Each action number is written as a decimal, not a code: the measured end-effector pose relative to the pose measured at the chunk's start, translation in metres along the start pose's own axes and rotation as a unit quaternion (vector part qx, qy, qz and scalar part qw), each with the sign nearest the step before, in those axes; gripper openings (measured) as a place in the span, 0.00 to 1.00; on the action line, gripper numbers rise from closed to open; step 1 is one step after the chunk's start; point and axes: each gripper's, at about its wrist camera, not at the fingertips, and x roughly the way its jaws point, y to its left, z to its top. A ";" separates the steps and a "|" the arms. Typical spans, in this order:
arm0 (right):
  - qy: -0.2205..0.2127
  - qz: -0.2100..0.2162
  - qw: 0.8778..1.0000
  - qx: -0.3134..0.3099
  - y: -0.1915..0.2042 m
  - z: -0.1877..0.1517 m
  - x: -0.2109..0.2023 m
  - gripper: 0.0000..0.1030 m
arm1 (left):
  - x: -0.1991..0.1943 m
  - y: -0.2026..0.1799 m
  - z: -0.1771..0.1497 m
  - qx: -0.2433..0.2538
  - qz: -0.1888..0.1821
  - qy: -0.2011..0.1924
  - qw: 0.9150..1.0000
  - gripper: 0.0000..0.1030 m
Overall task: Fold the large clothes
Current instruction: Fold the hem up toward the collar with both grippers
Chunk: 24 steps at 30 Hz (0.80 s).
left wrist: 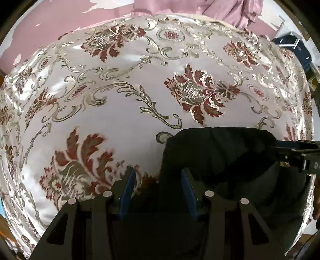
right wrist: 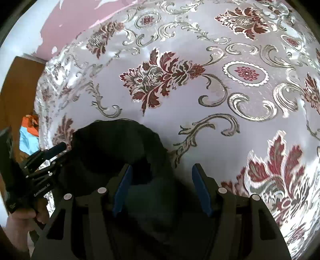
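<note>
A black garment (left wrist: 218, 156) lies bunched on the floral cloth-covered surface (left wrist: 124, 112). In the left wrist view my left gripper (left wrist: 158, 176) is open, its blue pads (left wrist: 128, 188) straddling the garment's left edge. The right gripper's black tip (left wrist: 296, 154) reaches in from the right onto the garment. In the right wrist view the garment (right wrist: 120, 148) fills the lower middle. My right gripper (right wrist: 162, 174) is open over its right part, the cloth lying between the blue pads (right wrist: 202, 190). The left gripper (right wrist: 46, 156), held by a hand, sits at the garment's left edge.
The white cloth with red and gold floral pattern (right wrist: 220, 80) covers the whole surface. A pink wall (left wrist: 80, 18) and pink curtain (left wrist: 230, 10) stand behind. A dark case (left wrist: 290, 44) is at the back right. Orange and blue fabric (right wrist: 30, 130) lies beyond the left edge.
</note>
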 end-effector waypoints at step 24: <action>-0.096 0.072 0.989 -0.088 0.020 -0.088 -0.111 0.07 | -0.131 0.024 -0.089 -0.007 -0.052 -0.157 0.986 0.06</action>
